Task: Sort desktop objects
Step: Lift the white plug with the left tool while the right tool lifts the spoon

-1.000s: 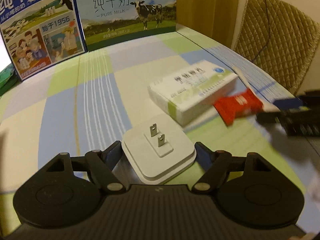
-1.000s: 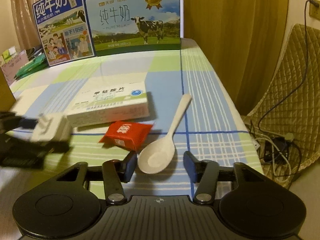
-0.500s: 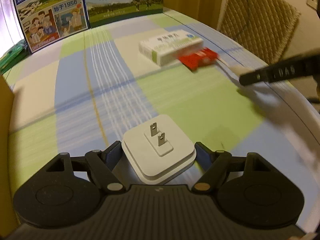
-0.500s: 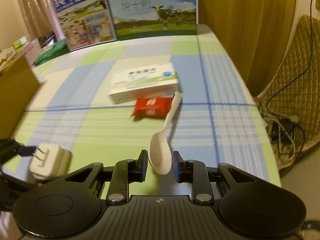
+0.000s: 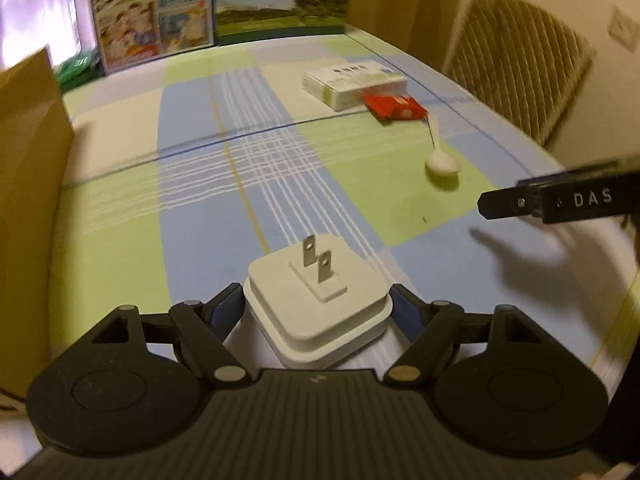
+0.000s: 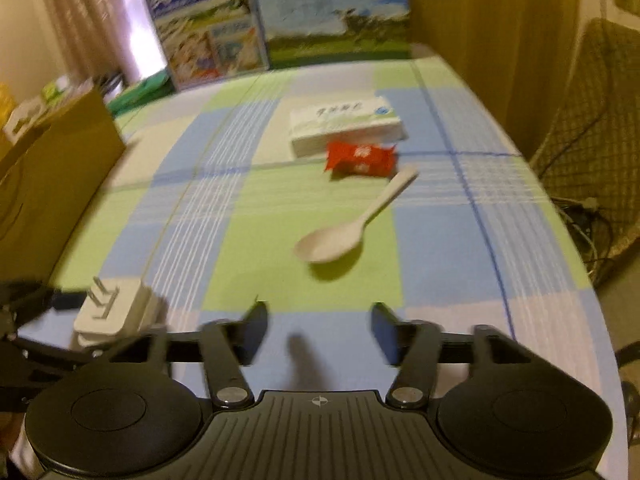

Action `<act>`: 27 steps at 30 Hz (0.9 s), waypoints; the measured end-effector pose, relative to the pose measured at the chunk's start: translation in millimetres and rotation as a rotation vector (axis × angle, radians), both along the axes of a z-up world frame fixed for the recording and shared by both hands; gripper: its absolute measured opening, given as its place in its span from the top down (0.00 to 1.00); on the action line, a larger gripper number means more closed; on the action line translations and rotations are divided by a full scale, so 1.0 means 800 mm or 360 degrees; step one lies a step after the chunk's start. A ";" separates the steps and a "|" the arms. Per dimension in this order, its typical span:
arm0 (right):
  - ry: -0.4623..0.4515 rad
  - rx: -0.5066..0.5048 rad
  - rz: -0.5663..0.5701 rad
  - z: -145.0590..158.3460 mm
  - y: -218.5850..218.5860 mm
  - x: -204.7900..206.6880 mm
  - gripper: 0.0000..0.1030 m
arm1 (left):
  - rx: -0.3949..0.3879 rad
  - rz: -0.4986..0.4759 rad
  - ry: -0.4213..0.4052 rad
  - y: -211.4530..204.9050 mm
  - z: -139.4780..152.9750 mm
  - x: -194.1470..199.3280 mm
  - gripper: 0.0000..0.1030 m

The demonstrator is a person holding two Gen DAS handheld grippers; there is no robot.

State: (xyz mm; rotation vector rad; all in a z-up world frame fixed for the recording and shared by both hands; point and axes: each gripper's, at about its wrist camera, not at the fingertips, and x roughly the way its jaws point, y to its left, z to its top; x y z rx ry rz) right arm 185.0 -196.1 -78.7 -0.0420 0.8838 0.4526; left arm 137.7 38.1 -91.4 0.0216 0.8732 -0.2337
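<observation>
Our left gripper (image 5: 318,300) clenches the white square two-pin plug adapter (image 5: 316,300), prongs up, beside the brown cardboard box (image 5: 28,200) we judge its destination; our right gripper (image 6: 318,328), fingers released, hangs short of the white plastic spoon (image 6: 340,232) on the checked counter (image 5: 200,208)

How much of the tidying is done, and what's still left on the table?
Nothing looks put away yet. In hand: the left gripper is clamped on the white plug. The right gripper is open and empty. Left on the tablecloth: the spoon, red packet and white box.
</observation>
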 end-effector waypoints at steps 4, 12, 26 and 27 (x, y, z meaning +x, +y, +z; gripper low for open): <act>-0.0035 0.0023 -0.0082 0.003 0.001 0.010 0.32 | -0.0003 0.0038 -0.0040 0.002 0.001 0.005 0.25; -0.0006 0.0088 -0.0175 -0.003 -0.002 0.030 0.27 | 0.0060 0.0052 -0.0027 -0.006 -0.003 -0.001 0.23; -0.0019 0.0085 -0.0191 -0.007 0.005 0.042 0.25 | 0.0045 -0.0004 -0.0093 -0.008 -0.001 0.004 0.25; -0.0020 0.0085 -0.0194 -0.008 0.006 0.042 0.25 | 0.0045 0.0003 -0.0086 -0.008 -0.002 0.004 0.23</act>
